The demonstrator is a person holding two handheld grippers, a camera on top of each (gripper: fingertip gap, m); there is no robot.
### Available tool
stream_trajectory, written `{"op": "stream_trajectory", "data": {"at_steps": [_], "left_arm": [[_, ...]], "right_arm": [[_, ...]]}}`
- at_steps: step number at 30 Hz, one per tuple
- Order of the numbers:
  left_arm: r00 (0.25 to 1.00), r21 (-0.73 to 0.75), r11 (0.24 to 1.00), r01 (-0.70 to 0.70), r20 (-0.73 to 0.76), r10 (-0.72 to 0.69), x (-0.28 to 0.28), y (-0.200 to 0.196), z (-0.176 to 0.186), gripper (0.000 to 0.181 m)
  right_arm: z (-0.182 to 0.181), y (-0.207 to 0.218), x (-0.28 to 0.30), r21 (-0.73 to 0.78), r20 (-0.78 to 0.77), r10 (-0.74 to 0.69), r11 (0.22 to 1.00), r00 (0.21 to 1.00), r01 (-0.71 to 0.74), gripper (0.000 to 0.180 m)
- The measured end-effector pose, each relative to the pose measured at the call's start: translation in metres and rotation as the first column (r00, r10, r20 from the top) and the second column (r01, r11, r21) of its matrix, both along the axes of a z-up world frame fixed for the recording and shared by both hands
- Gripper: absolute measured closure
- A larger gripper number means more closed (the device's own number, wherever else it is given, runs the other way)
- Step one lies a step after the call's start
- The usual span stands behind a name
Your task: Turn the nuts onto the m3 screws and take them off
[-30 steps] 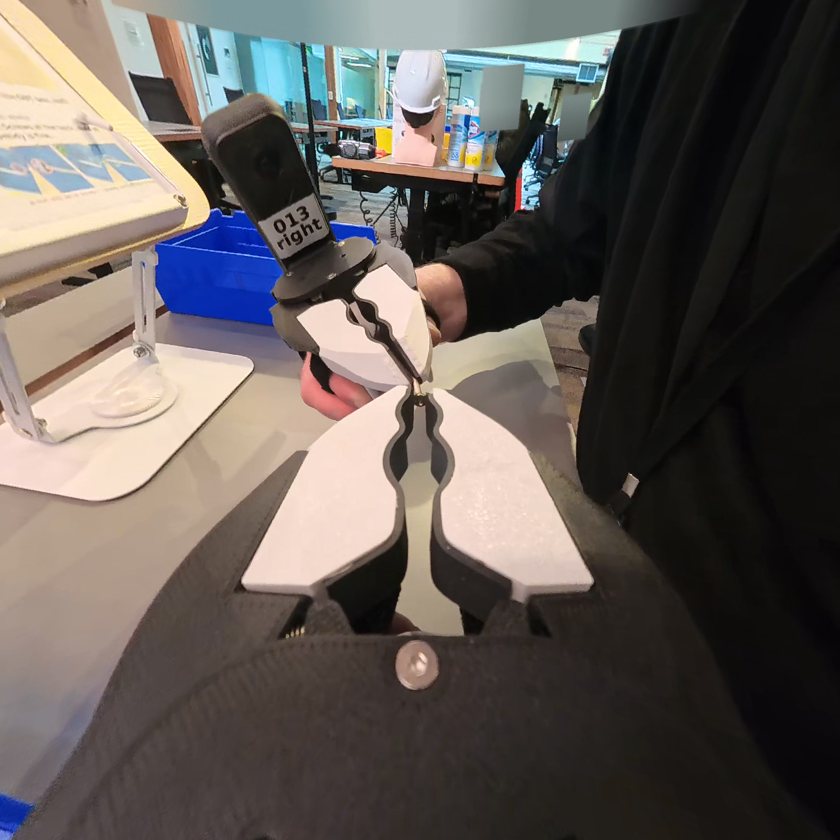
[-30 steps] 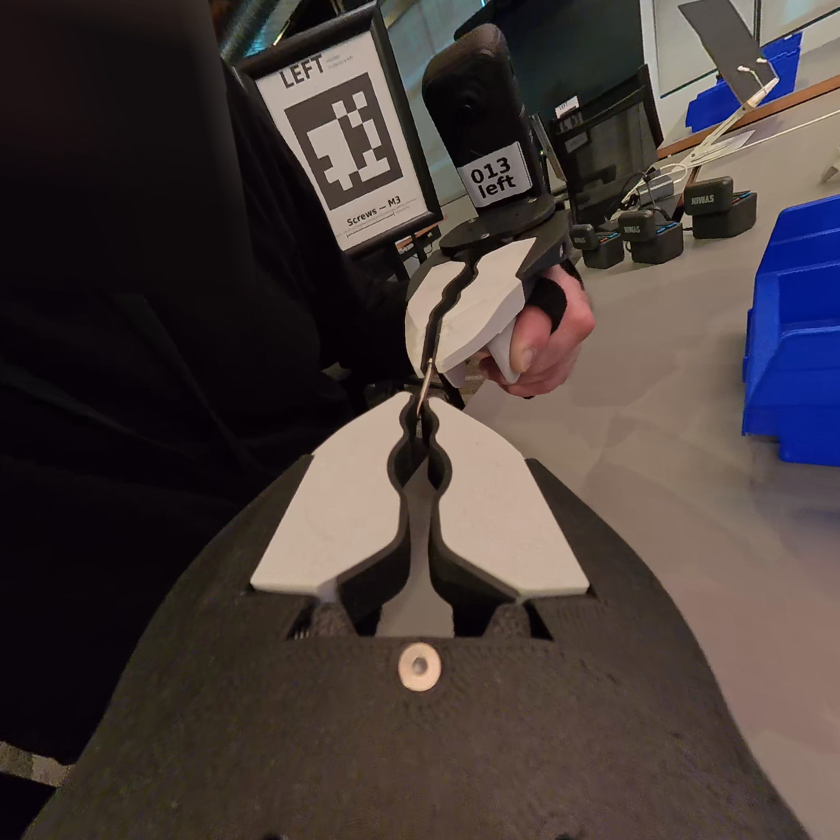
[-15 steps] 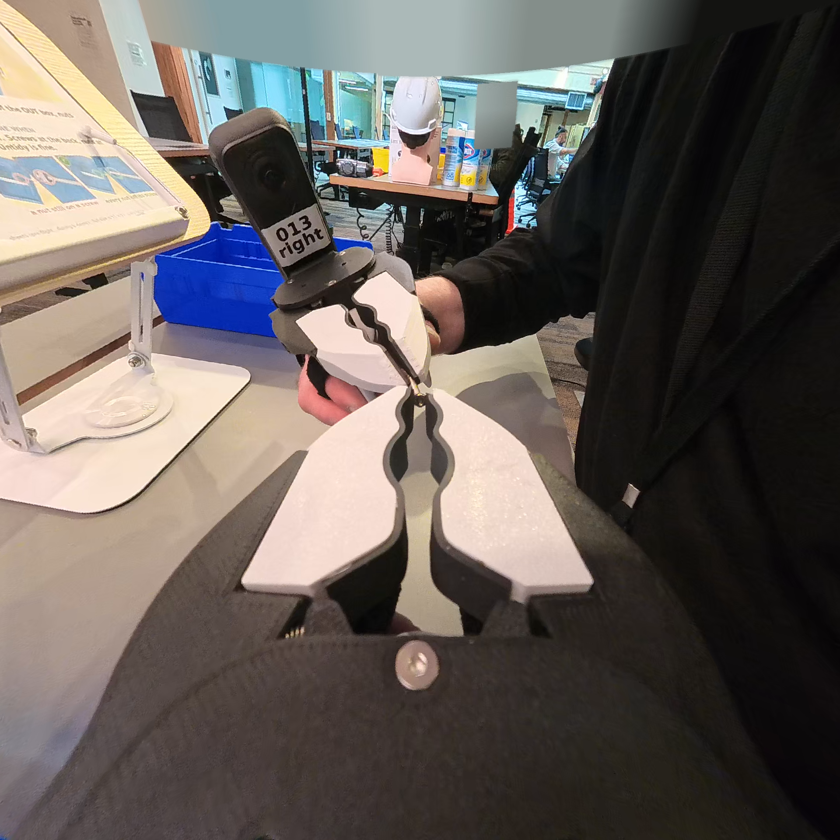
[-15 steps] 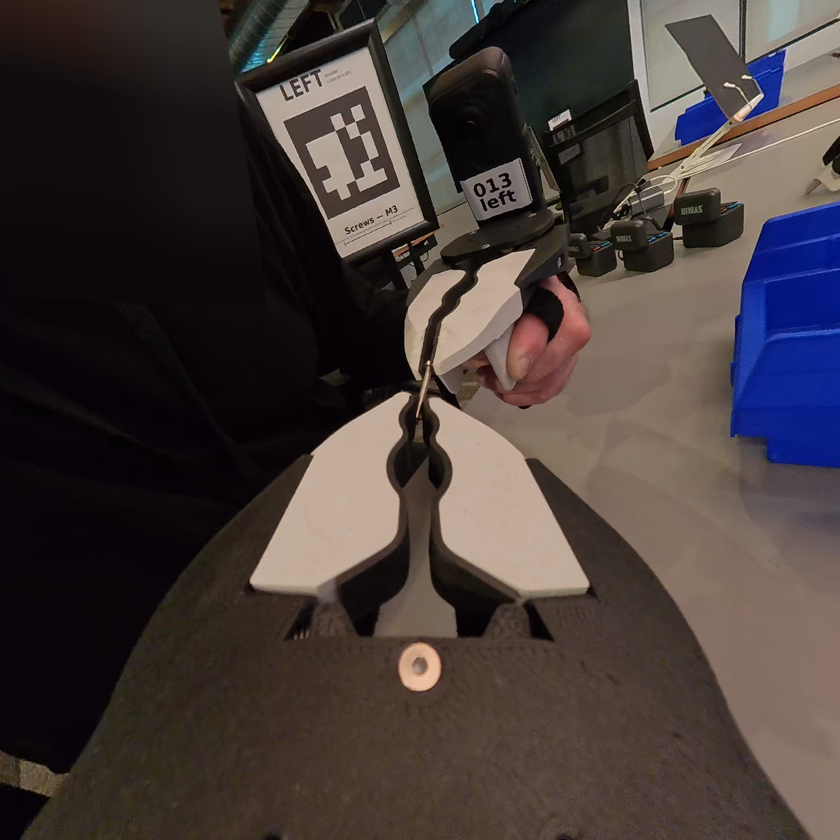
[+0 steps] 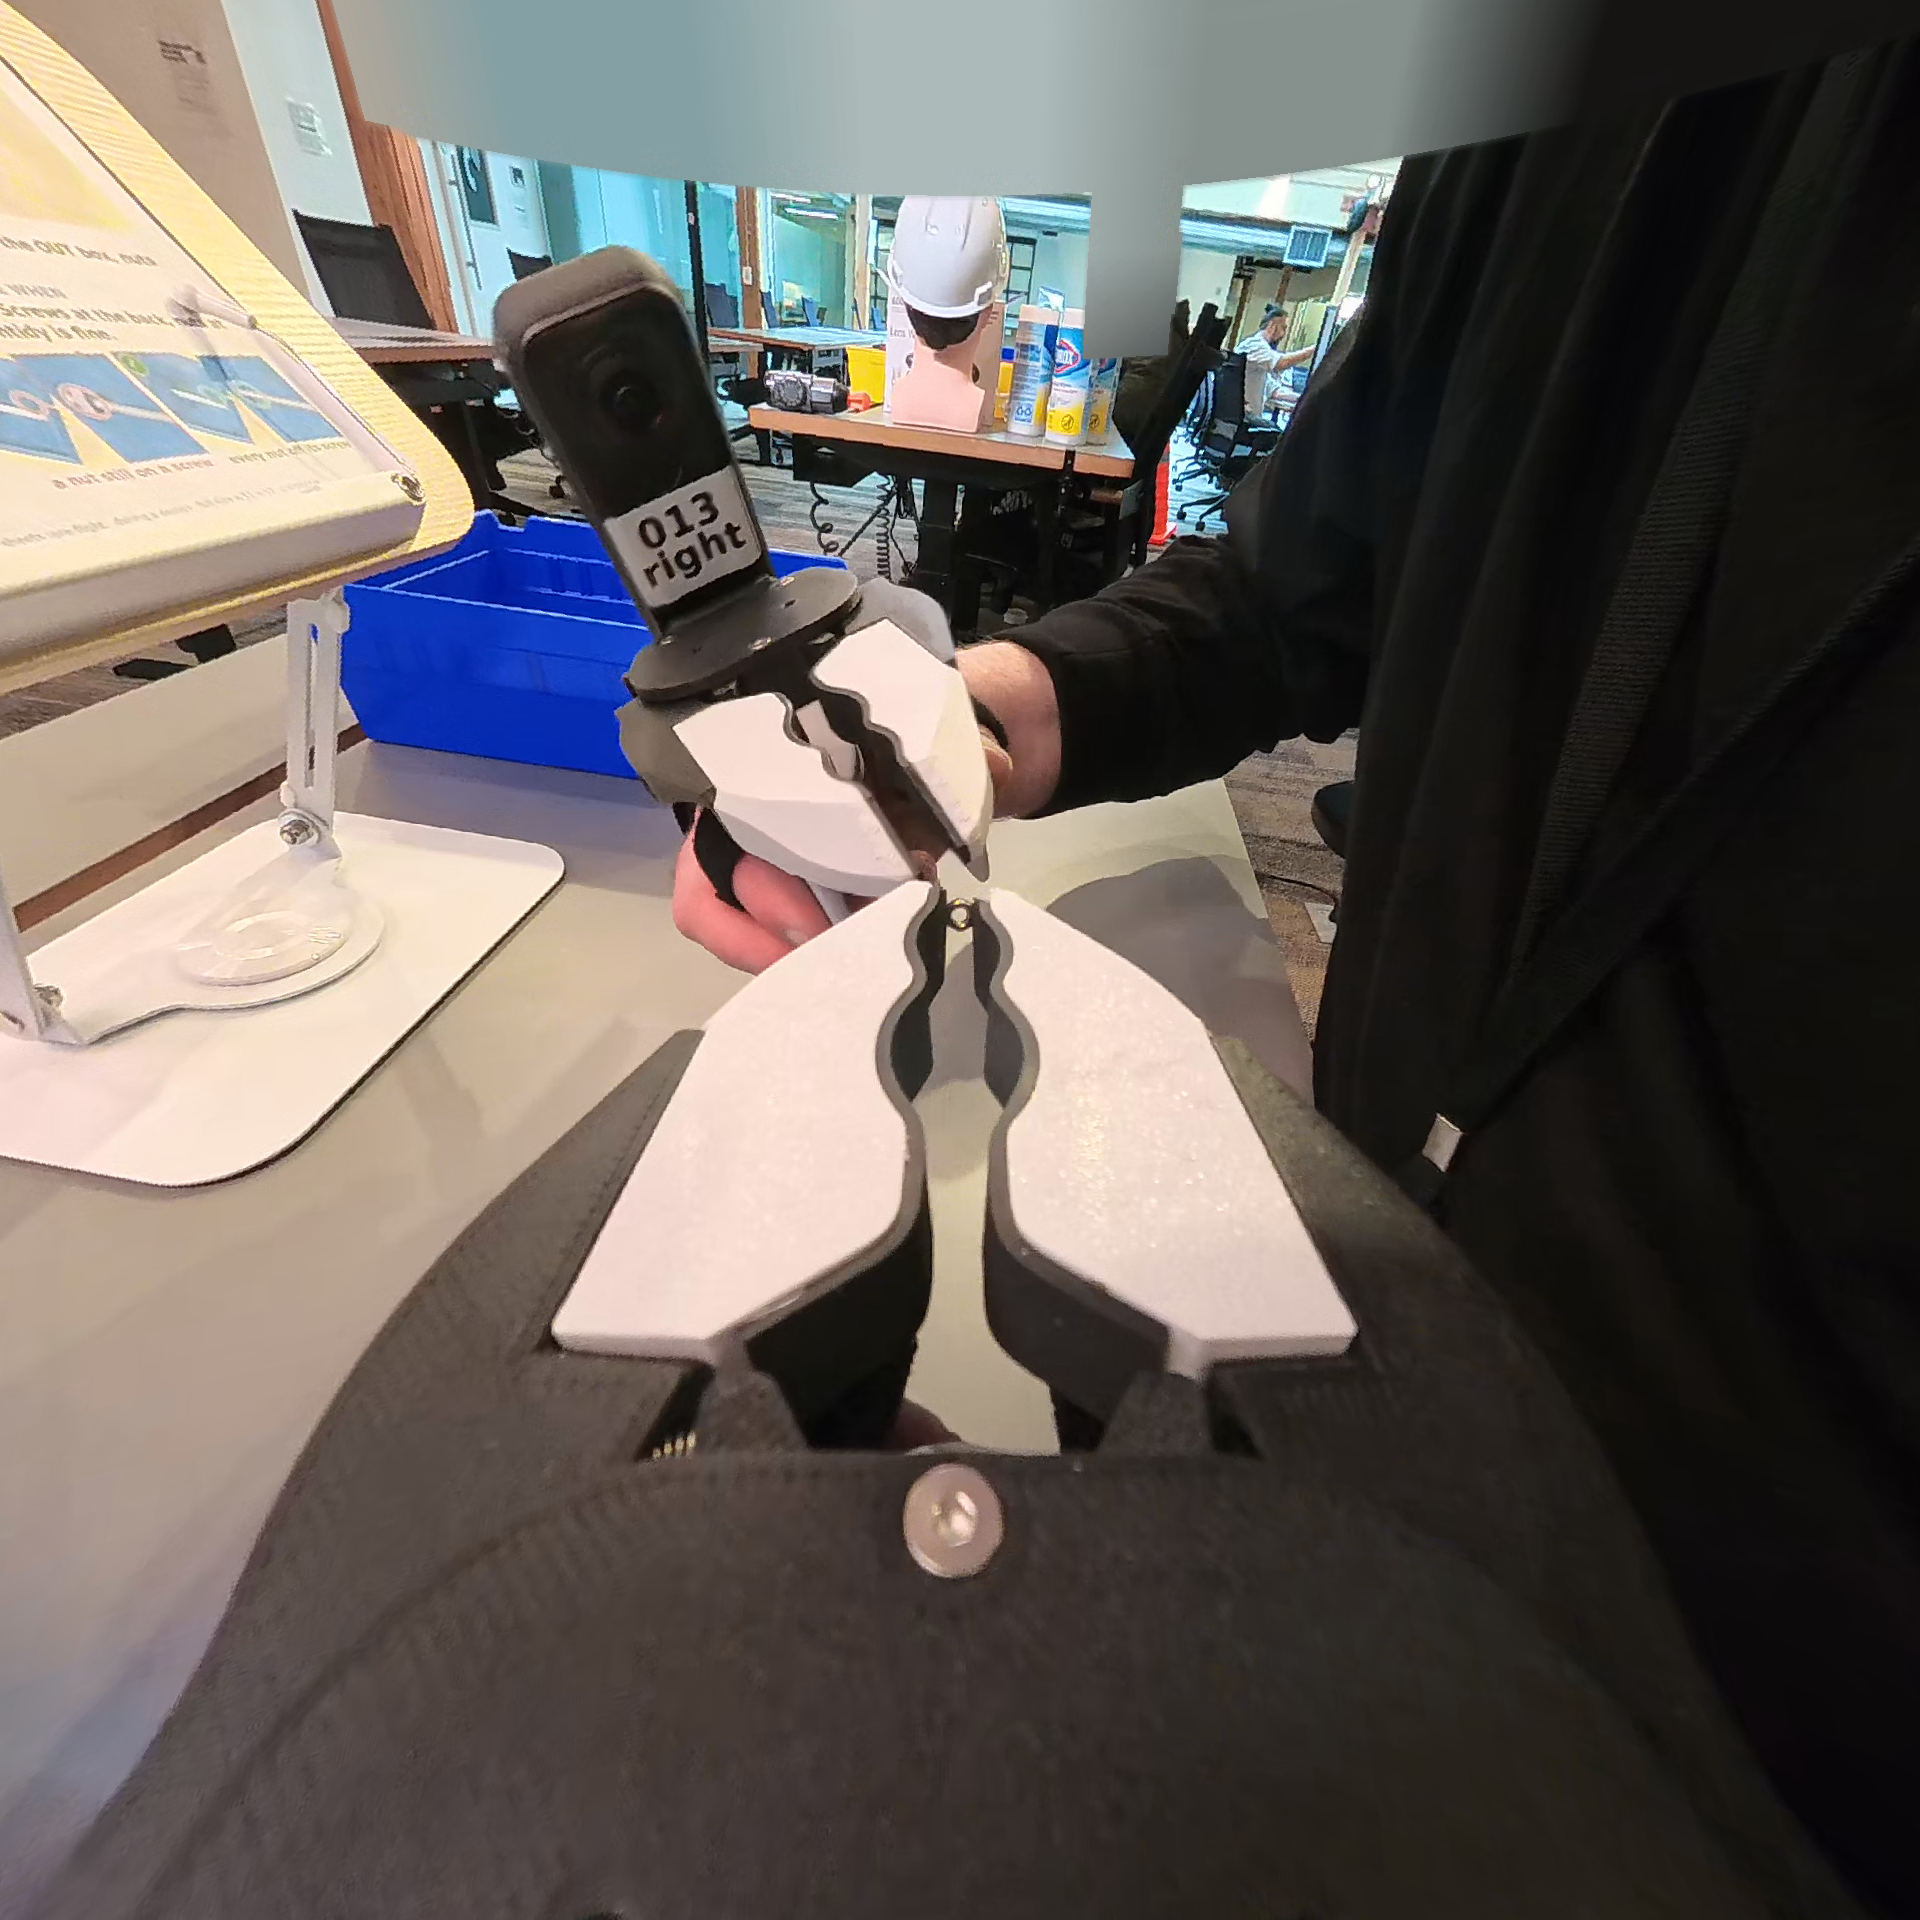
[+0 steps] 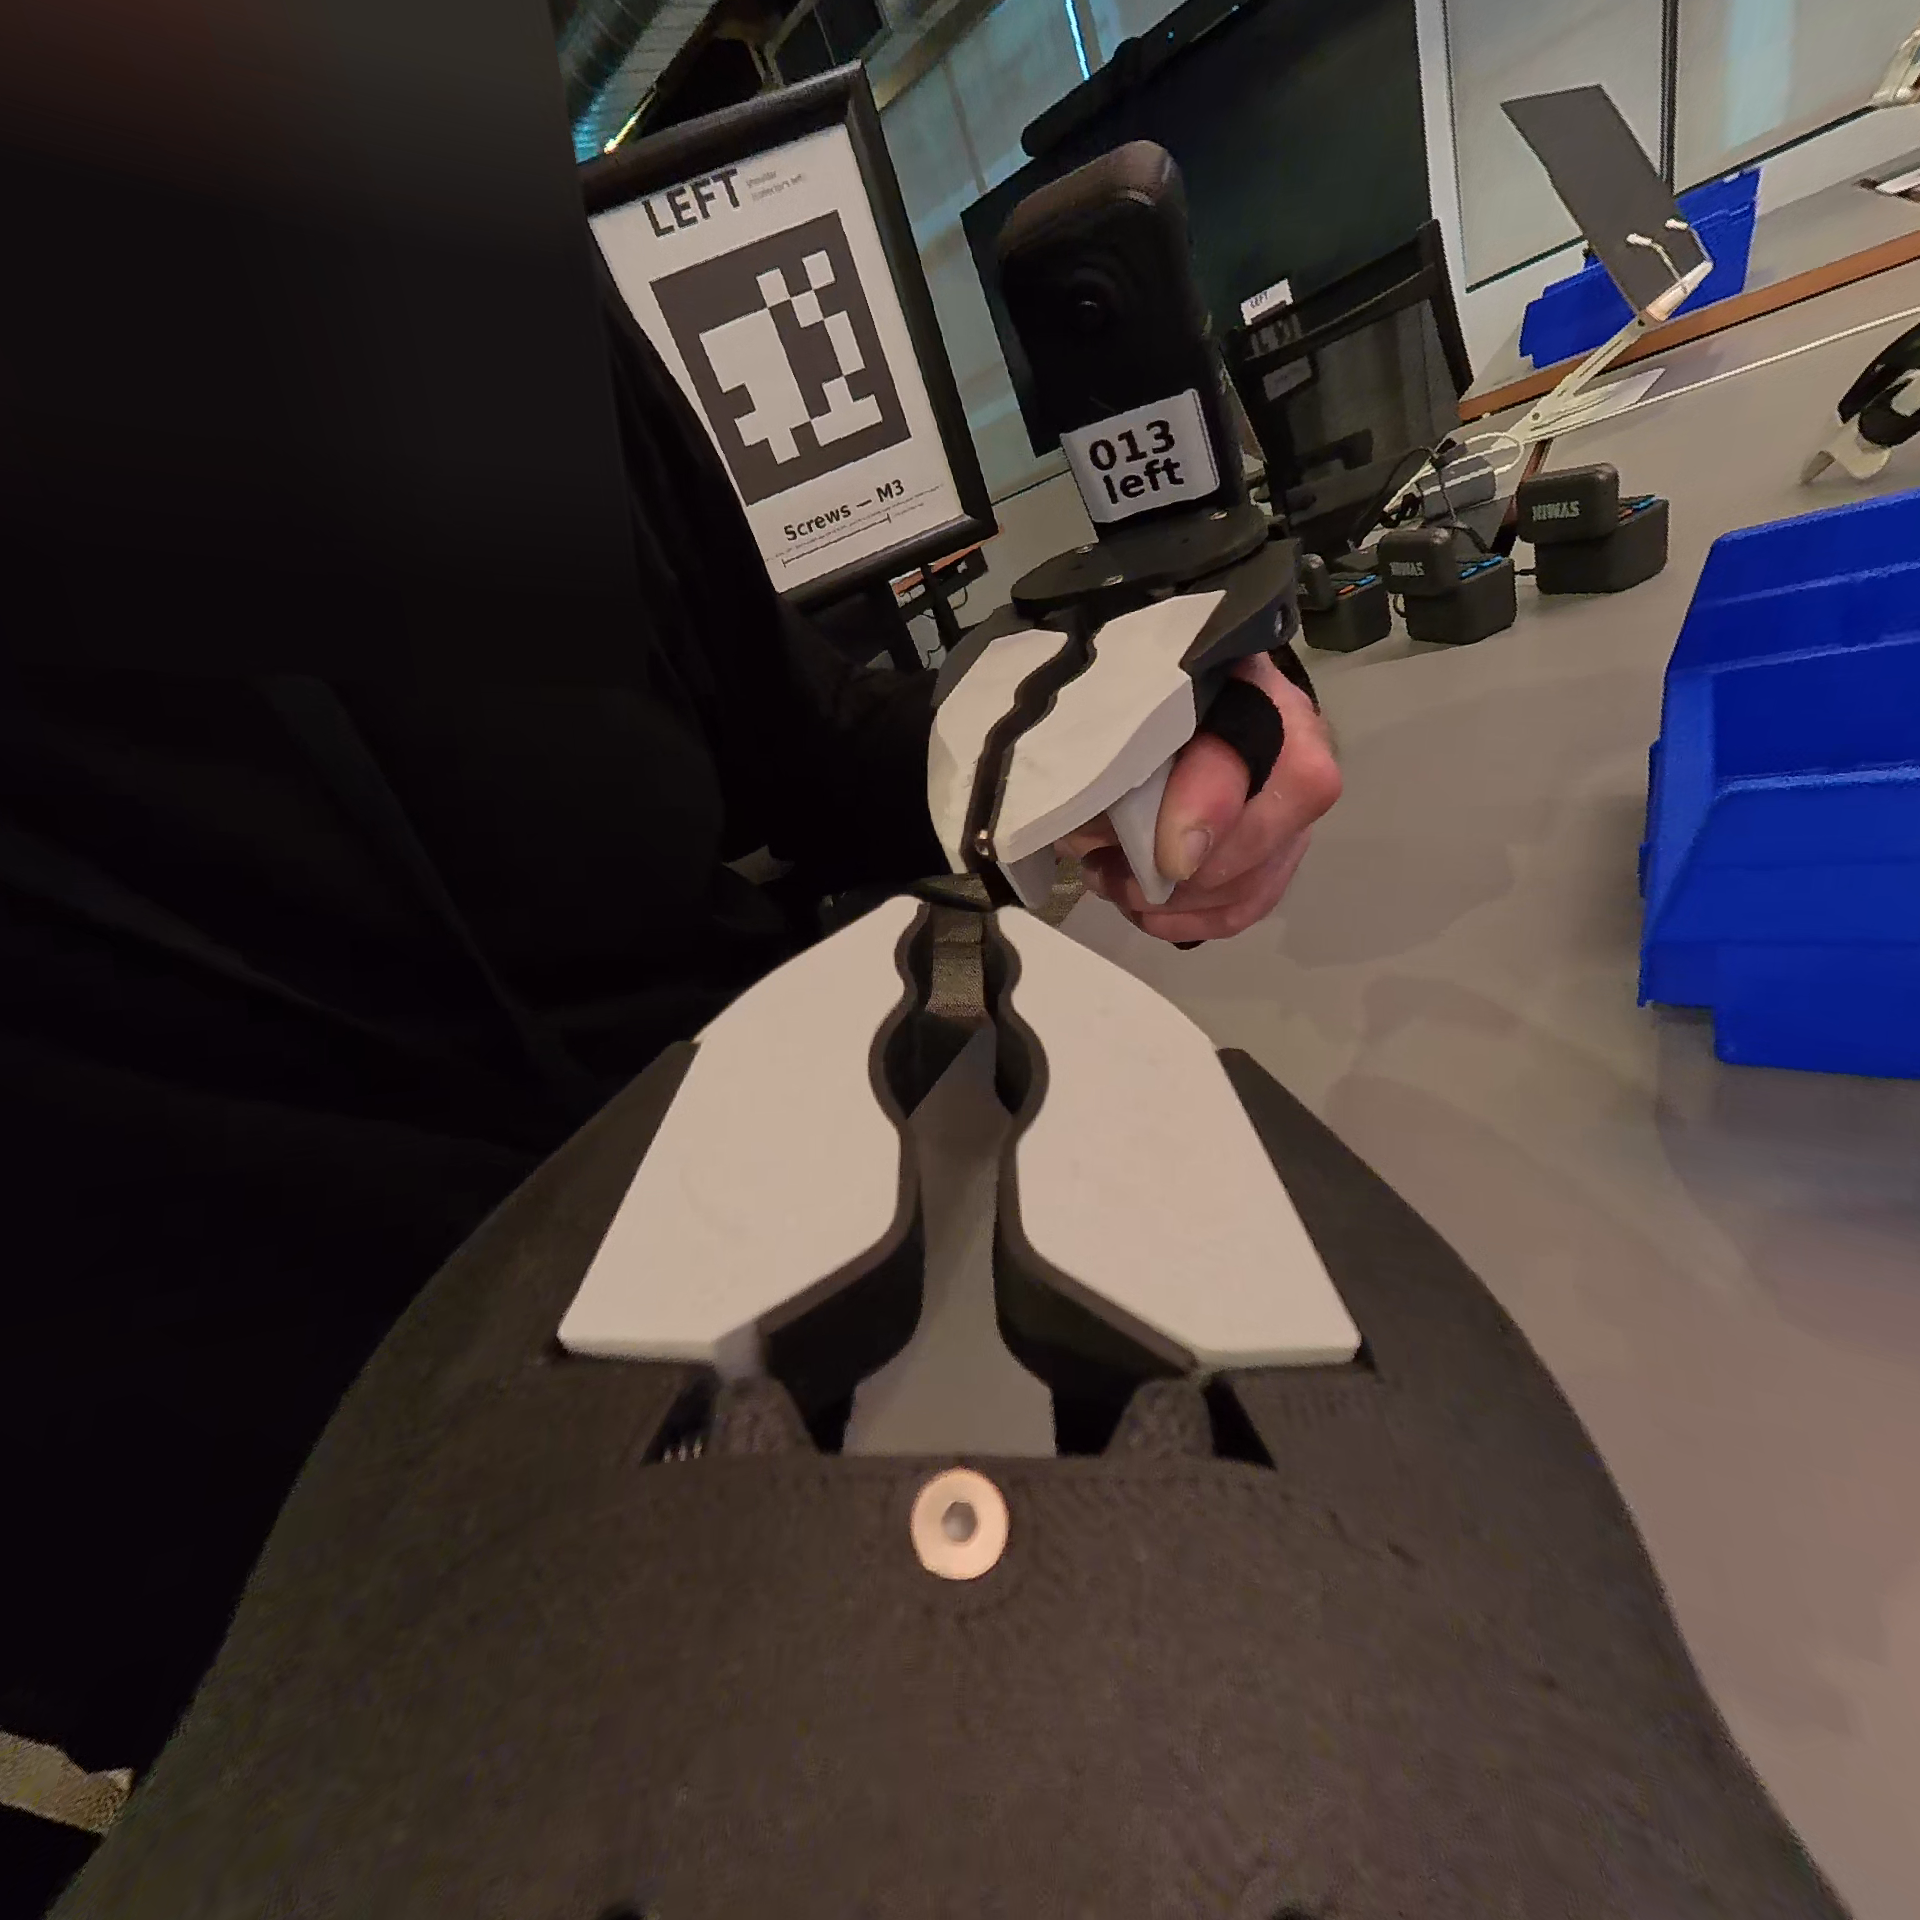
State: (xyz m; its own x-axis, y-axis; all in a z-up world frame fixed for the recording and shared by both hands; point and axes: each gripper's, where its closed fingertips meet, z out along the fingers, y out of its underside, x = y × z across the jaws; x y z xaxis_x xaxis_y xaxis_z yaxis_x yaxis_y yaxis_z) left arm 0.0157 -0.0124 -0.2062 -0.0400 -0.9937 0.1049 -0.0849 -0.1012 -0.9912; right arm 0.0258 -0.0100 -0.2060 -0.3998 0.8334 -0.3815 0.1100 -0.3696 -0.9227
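Grey table [image 5: 312, 1195] with a blue bin [image 5: 488, 644] at the far side and a white sign stand [image 5: 239, 935] to the left. Both tools are held over the table, tips facing, just apart. Left gripper [image 5: 961, 914]: fingers pinched on a small nut [image 5: 962, 915], its ring showing at the tips. Right gripper [image 6: 951, 914]: fingers closed to a narrow gap; something dark lies across the tips, but I cannot tell whether it is the screw.
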Motion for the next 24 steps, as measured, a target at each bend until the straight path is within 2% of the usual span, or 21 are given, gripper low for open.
{"op": "stream_trajectory", "data": {"at_steps": [6, 14, 19, 24], "left_arm": [[1.0, -0.023, 1.0, -0.004, -0.019, 0.003, -0.002, 0.002, -0.007, 0.177], [0.997, -0.063, 0.997, -0.035, -0.065, 0.031, -0.008, 0.011, -0.026, 0.177], [0.997, -0.081, 0.996, -0.033, -0.073, 0.028, -0.005, 0.012, -0.033, 0.177], [0.997, -0.111, 0.993, -0.046, -0.072, 0.038, -0.001, 0.016, -0.038, 0.177]], "right_arm": [[-0.003, 0.007, 0.013, 0.018, 0.01, -0.055, 0.998, 0.998, 0.055, 0.173], [-0.032, 0.032, 0.059, 0.115, 0.148, -0.271, 0.96, 0.951, 0.256, 0.173], [-0.037, 0.049, 0.101, 0.173, 0.185, -0.432, 0.898, 0.883, 0.403, 0.174], [-0.046, 0.062, 0.147, 0.302, 0.252, -0.596, 0.797, 0.763, 0.523, 0.174]]}}
